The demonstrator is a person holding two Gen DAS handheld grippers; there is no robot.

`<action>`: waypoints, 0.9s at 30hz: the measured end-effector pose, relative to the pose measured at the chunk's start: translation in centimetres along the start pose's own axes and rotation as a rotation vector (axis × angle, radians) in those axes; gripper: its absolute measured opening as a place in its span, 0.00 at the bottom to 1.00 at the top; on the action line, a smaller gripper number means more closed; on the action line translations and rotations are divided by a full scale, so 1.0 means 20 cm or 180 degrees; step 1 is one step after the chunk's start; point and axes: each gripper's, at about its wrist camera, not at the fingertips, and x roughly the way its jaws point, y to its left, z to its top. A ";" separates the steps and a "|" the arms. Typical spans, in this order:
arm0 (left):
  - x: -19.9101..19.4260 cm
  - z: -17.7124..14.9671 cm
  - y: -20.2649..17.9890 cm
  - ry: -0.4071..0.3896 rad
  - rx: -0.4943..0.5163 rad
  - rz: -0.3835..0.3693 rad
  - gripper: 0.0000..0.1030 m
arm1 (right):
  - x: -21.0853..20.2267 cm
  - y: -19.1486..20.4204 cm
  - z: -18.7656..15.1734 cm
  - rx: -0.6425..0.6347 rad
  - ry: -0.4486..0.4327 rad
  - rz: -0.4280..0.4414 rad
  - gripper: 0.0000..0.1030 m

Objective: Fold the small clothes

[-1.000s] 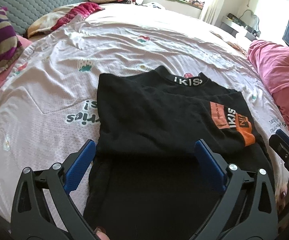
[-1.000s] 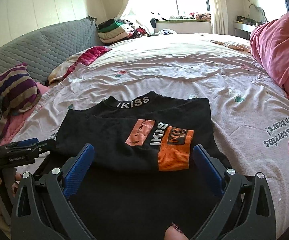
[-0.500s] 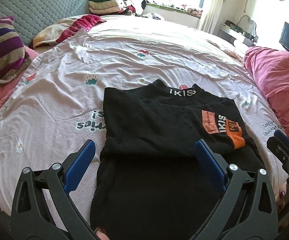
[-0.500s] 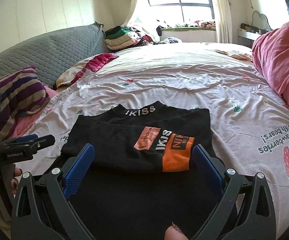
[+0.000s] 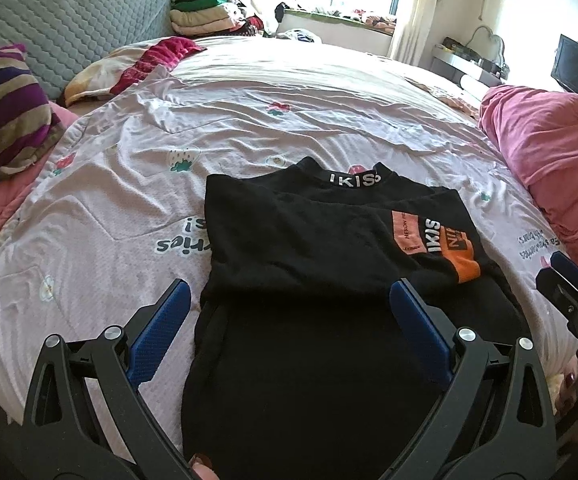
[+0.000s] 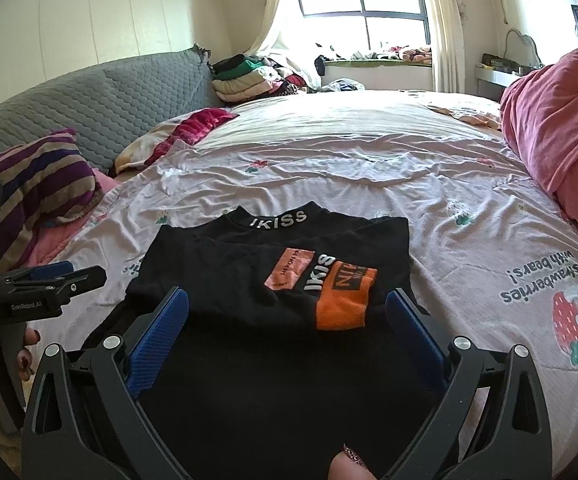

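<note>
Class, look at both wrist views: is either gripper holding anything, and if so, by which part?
Nothing is held. The left gripper and right gripper are both open above the black shirt.

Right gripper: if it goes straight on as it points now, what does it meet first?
Most likely the black shirt, about at its folded orange sleeve. The right gripper is open and hangs over the cloth; depth is unclear.
</note>
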 end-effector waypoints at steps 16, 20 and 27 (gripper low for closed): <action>-0.02 -0.12 0.05 0.0083 -0.0048 0.0041 0.91 | -0.06 -0.05 -0.11 -0.0010 0.0081 -0.0114 0.95; -0.01 -0.14 0.06 0.0123 -0.0061 0.0042 0.91 | -0.07 -0.06 -0.14 -0.0029 0.0126 -0.0140 0.95; -0.01 -0.22 0.12 0.0220 -0.0117 0.0072 0.91 | -0.07 -0.06 -0.24 -0.0117 0.0289 -0.0201 0.95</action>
